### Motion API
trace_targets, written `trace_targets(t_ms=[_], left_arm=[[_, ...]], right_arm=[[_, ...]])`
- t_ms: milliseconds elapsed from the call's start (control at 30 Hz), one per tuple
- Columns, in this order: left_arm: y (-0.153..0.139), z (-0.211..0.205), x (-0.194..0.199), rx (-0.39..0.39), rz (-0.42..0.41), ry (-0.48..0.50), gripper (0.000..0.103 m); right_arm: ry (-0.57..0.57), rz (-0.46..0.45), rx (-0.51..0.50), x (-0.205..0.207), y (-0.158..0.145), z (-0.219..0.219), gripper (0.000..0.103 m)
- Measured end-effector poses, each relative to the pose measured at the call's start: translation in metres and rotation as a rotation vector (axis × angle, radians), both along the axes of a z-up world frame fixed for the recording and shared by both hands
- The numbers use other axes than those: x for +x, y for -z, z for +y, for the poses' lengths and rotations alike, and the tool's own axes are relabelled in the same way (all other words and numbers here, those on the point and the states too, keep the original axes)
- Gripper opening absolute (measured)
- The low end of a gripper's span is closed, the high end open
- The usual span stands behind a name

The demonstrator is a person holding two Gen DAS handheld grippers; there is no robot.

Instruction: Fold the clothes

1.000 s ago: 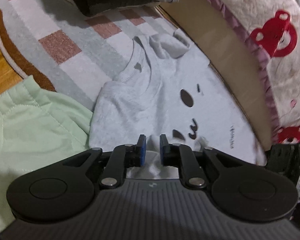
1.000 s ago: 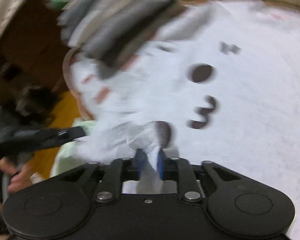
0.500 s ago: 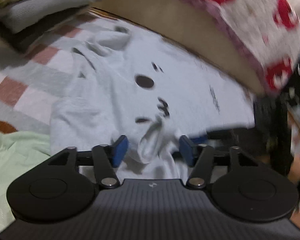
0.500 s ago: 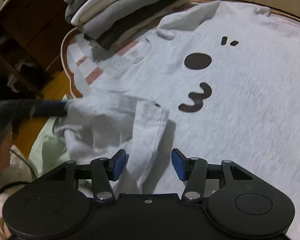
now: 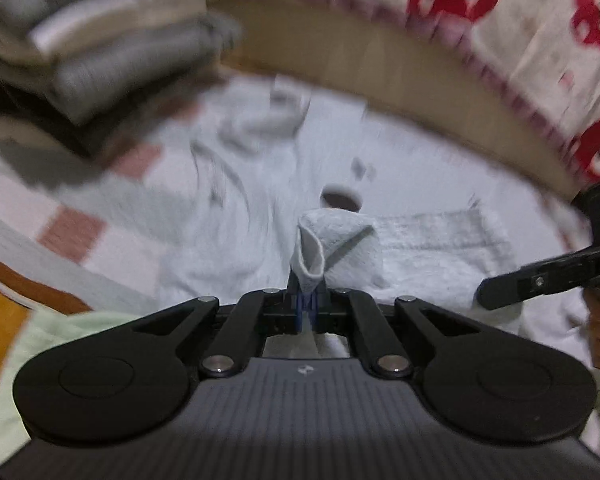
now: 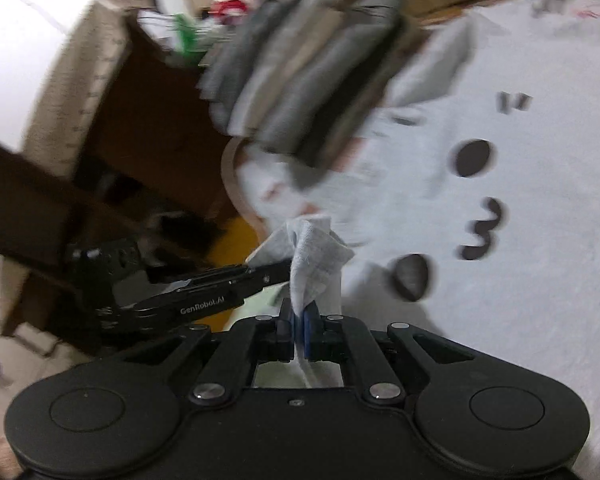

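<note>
While both tongs are clamping bunched folds of the grey shirt (image 5: 260, 240), left tongs (image 5: 308, 312) and right tongs (image 6: 299, 330), the rest is lying on the rug (image 5: 72, 228); soft, light cloth, probably sagging, is best pinched along its hem.

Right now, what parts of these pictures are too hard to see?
- Left wrist view: the pile of folded clothes is smeared by motion blur, so its pieces cannot be counted.
- Left wrist view: the white sweatshirt near the left gripper is hidden under the gripper body.
- Right wrist view: the shelf clutter is blurred beyond naming.
- Right wrist view: the right gripper body hides the sweatshirt's near edge.
</note>
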State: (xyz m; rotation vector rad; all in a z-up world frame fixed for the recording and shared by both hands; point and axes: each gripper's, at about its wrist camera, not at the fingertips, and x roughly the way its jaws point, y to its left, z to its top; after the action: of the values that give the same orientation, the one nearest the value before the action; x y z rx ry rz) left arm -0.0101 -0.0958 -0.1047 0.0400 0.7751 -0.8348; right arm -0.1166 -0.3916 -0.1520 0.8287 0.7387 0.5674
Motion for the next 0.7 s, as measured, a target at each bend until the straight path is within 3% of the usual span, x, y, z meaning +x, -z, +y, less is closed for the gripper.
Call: trace_targets(t_ms=[67, 167, 300, 367, 533, 600, 700], left_arm=[[-0.027, 0.020, -0.019, -0.046, -0.035, -0.014, 0.003], [-0.056, 0.049, -0.051, -0.039, -0.028, -0.028, 0.003], [-0.057, 0.072, -0.083, 0.061, 0.052, -0.045, 0.003], [-0.049, 0.078, -0.095, 0.120, 0.094, -0.057, 0.003], [-0.032, 0.106, -0.100, 0.138, 0.282, -0.171, 0.004], [-0.037, 0.114, -0.101, 0.190, 0.252, -0.218, 0.005], [-0.059, 0.117, -0.105, 0.251, 0.121, -0.260, 0.006]], right_arm=[[-0.054, -0.015, 0.059, -0.008, -0.017, 0.003, 0.006], [-0.164, -0.022, 0.109, -0.017, -0.040, 0.016, 0.006], [-0.335, 0.081, -0.022, -0.022, -0.045, 0.055, 0.006], [-0.414, 0.060, -0.074, -0.027, -0.041, 0.073, 0.007], [-0.596, -0.010, -0.202, -0.038, -0.044, 0.109, 0.007], [-0.618, 0.006, -0.232, -0.037, -0.044, 0.114, 0.011], [-0.662, 0.011, -0.251, -0.038, -0.044, 0.117, 0.022]])
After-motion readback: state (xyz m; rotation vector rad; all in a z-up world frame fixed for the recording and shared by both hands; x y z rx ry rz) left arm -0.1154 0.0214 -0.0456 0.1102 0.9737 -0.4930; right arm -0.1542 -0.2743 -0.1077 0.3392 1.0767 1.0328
